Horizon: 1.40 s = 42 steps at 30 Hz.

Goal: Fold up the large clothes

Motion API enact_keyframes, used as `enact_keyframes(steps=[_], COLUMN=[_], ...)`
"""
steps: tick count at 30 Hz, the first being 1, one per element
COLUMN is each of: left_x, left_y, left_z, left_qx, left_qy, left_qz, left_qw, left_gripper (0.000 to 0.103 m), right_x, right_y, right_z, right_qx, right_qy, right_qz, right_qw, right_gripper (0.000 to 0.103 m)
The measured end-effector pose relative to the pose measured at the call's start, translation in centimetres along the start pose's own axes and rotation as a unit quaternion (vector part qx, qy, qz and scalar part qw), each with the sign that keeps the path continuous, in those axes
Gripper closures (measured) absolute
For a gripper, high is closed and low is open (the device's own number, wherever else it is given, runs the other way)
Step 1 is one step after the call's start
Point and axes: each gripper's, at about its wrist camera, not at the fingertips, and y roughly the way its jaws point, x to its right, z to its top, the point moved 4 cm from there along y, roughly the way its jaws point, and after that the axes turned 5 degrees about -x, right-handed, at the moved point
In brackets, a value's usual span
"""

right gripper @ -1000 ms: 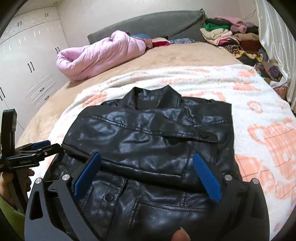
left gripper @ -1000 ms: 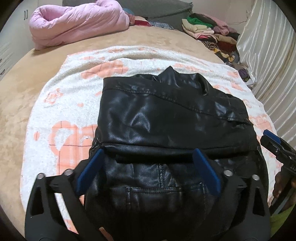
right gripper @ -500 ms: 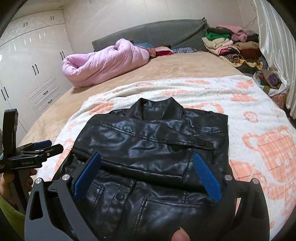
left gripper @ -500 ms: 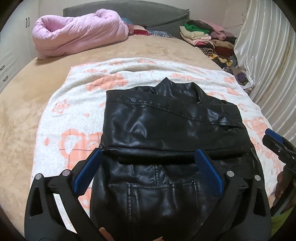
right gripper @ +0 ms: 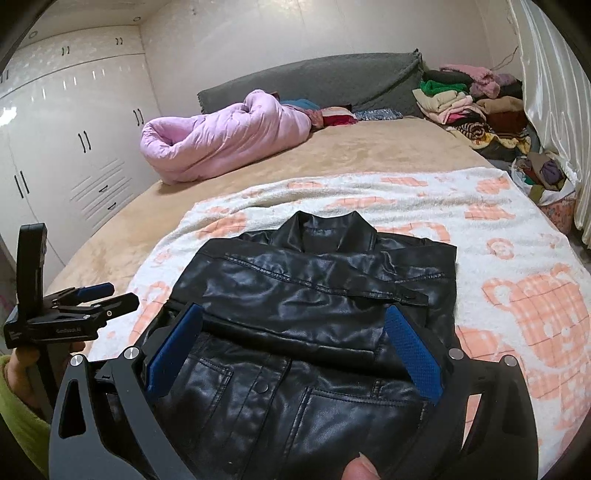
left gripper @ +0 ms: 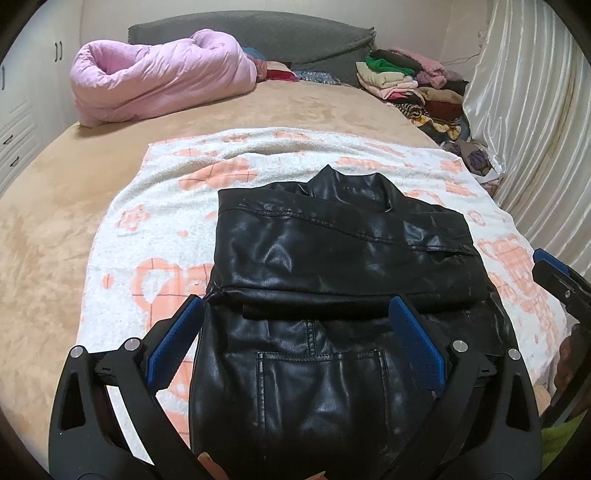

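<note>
A black leather jacket (left gripper: 332, 258) lies on a white and orange blanket (left gripper: 155, 236) on the bed, sleeves folded across its chest, collar at the far end. It also shows in the right wrist view (right gripper: 314, 295). My left gripper (left gripper: 295, 332) is open and empty above the jacket's near left part. My right gripper (right gripper: 291, 339) is open and empty above the jacket's near right part. Each gripper shows at the edge of the other view: the right one (left gripper: 554, 273) and the left one (right gripper: 92, 299).
A rolled pink quilt (left gripper: 159, 85) lies at the far left of the tan bed (left gripper: 48, 229). Stacked folded clothes (left gripper: 406, 81) sit at the far right by a white curtain (left gripper: 535, 129). A grey headboard cushion (left gripper: 258, 33) and white wardrobes (right gripper: 66, 147) stand behind.
Both grippers have pulled back and risen from the jacket, staying open. The jacket has not moved.
</note>
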Motion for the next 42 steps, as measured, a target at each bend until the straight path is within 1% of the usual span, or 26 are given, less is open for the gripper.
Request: enact_keyframes(steps=[9, 19, 21, 24, 35, 42], left_x=[-0.1, -0.5, -0.6, -0.7, -0.3, -0.5], left_y=[-1.8, -3.0, -3.1, -3.1, -3.5, -3.7], left_z=[-1.0, -2.0, -2.1, -2.4, -3.7, -5.3], left_qx=[0.01, 0.016, 0.017, 0.016, 0.013, 0.005], left_qy=[0.003, -0.003, -0.004, -0.006, -0.003, -0.004], left_qz=[-0.001, -0.003, -0.004, -0.007, -0.009, -0.008], left_qw=[0.9999, 0.9999, 0.9998, 0.9998, 0.9999, 0.9999], left_gripper=[0.009, 0.009, 0.009, 0.009, 0.009, 0.009], right_x=[-0.3, -0.6, -0.7, -0.8, -0.4, 0.6], right_y=[-1.6, -2.3, -2.5, -2.7, -3.6, -4.2], right_z=[-0.6, -1.3, -1.5, -1.7, -2.9, -4.9], right_qx=[0.008, 0.007, 0.011, 0.008, 0.005, -0.008], right_qy=[-0.008, -0.016, -0.015, -0.016, -0.018, -0.019], right_qz=[-0.006, -0.014, -0.009, -0.005, -0.013, -0.023], right_qw=[1.0, 1.0, 1.0, 1.0, 1.0, 1.0], right_gripper=[0.004, 0.004, 0.004, 0.004, 0.004, 0.004])
